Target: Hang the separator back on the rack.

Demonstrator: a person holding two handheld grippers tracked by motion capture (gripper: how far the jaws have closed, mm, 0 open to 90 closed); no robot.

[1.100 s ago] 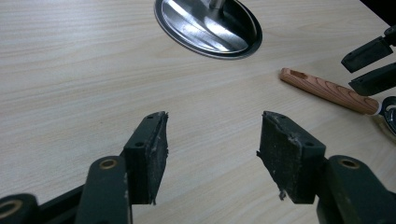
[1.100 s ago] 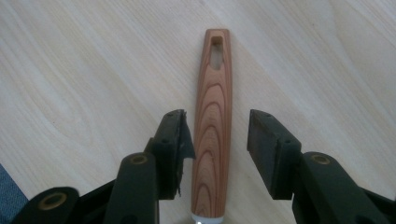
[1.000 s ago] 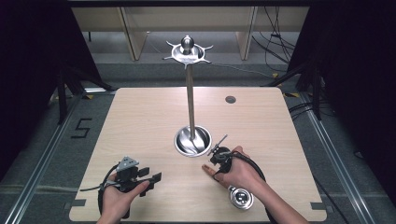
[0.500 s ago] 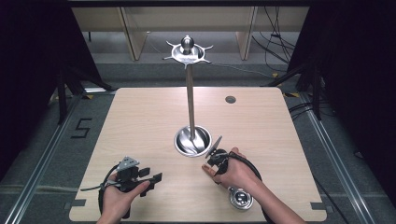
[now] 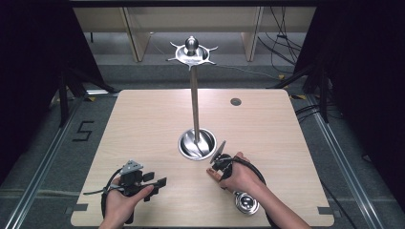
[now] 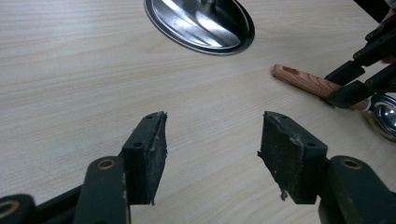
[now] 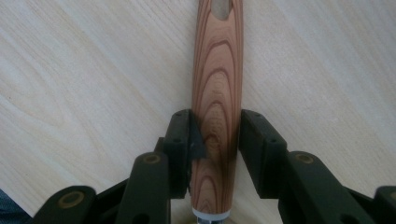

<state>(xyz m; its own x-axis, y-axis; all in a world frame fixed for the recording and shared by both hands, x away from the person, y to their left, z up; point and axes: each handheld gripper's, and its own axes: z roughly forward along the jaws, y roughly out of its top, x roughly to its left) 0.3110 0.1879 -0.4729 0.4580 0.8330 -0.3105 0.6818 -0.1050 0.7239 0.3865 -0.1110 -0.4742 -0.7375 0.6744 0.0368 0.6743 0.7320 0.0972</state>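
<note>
Ladle (image 5: pixel 246 204) work is in hand: it lies flat on the table (image 5: pixel 143 124) near the person's edge, right of the middle, its steel bowl toward the person and its wooden handle (image 7: pixel 217 84) pointing away toward the stand.

At the left, the left gripper (image 6: pixel 212 156) hovers low over bare wood with its jaws spread and nothing between them. It is best kept there, clear of the lift, yet near enough to steady the stand if needed.

In the middle, the stand (image 5: pixel 194 95) rises upright from a round steel base (image 5: pixel 197 144) to a ring of hooks (image 5: pixel 191 52) at the top. The base sits just beyond the handle's tip, so the lift should go up first rather than forward, to avoid knocking it.

At the right, the right gripper (image 7: pixel 217 133) has just been closing its jaws with the handle between them, and the pads now meet the wood on both sides, close to the bowl end. The grip looks centred across the handle's width. Squeezing firmly before raising seems wise, since the heavy bowl may swing the smooth, rounded handle downward. Keeping the slot at the handle's far end free leaves it ready for a hook.
</note>
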